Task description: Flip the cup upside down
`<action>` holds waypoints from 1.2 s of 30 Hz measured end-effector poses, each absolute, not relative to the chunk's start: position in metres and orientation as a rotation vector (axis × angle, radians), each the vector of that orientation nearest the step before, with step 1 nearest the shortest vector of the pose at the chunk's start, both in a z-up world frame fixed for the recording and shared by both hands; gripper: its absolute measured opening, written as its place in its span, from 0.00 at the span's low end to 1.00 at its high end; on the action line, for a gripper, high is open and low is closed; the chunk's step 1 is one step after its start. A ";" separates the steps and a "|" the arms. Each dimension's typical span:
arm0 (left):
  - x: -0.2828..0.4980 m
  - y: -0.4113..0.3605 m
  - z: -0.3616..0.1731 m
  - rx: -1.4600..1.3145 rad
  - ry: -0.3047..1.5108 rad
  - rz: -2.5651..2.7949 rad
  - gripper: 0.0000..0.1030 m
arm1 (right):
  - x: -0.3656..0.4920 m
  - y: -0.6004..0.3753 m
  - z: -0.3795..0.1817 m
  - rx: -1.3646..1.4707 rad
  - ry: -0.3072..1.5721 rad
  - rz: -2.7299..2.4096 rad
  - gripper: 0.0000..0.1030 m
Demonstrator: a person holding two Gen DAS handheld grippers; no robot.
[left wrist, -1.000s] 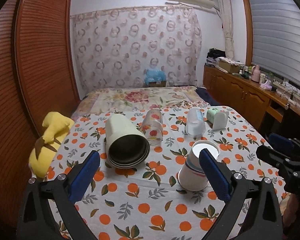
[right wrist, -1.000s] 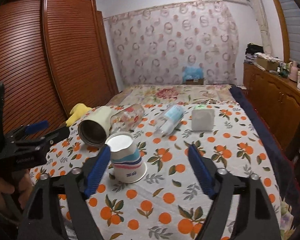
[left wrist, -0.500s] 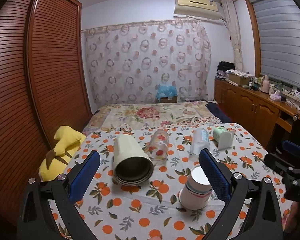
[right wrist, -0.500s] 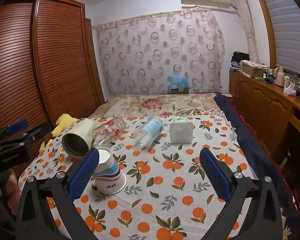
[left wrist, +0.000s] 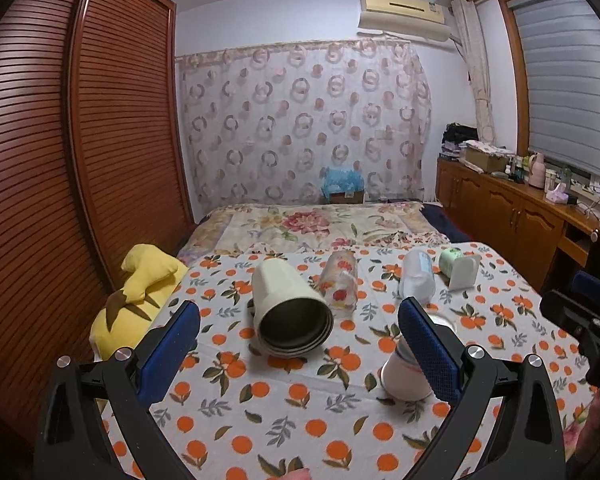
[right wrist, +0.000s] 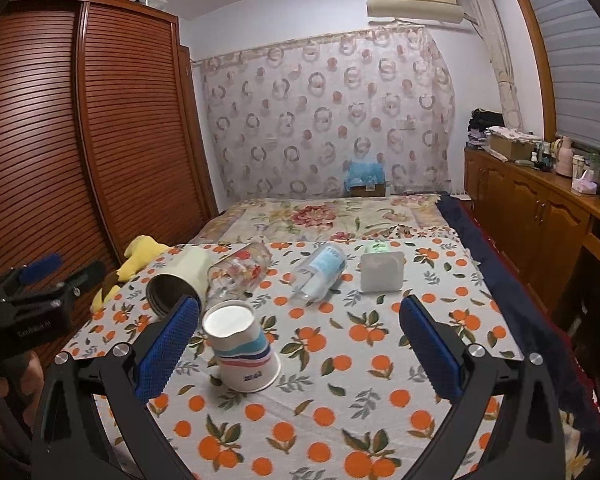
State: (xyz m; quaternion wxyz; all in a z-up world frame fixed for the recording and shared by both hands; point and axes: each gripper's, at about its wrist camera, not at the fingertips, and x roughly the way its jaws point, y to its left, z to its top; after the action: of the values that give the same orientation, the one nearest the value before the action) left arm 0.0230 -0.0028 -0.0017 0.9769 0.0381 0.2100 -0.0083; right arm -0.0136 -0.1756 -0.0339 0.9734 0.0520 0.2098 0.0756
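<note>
On orange-print tablecloth (right wrist: 340,412): inverted paper cup (right wrist: 242,346); both tongs (right wrist: 298,344) agape, clear.

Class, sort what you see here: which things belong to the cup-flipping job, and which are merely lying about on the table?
Belonging to the job:
paper cup, mouth down on the cloth
left gripper, open
right gripper, open

Lying about:
cream tumbler, on its side
printed glass
clear bottle
white box
yellow plush toy

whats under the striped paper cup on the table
The striped paper cup stands mouth-down on the orange-print tablecloth, white base facing up. Its rim sits on the cloth, so whatever is inside or beneath it is covered and cannot be seen.
</note>
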 end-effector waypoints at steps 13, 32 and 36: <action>0.014 0.001 -0.013 0.067 0.444 -0.019 0.93 | -0.020 -0.167 -0.036 0.099 0.425 0.154 0.98; 0.012 0.001 -0.013 0.061 0.439 -0.022 0.93 | -0.021 -0.167 -0.036 0.098 0.426 0.155 0.98; 0.012 0.000 -0.013 0.062 0.438 -0.021 0.93 | -0.020 -0.167 -0.036 0.097 0.425 0.155 0.98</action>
State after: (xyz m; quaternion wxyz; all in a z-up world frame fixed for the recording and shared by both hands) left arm 0.0116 0.0005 -0.0132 0.9756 0.0310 0.2171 -0.0105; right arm -0.0202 -0.1669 -0.0359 0.9734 0.0480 0.2106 0.0767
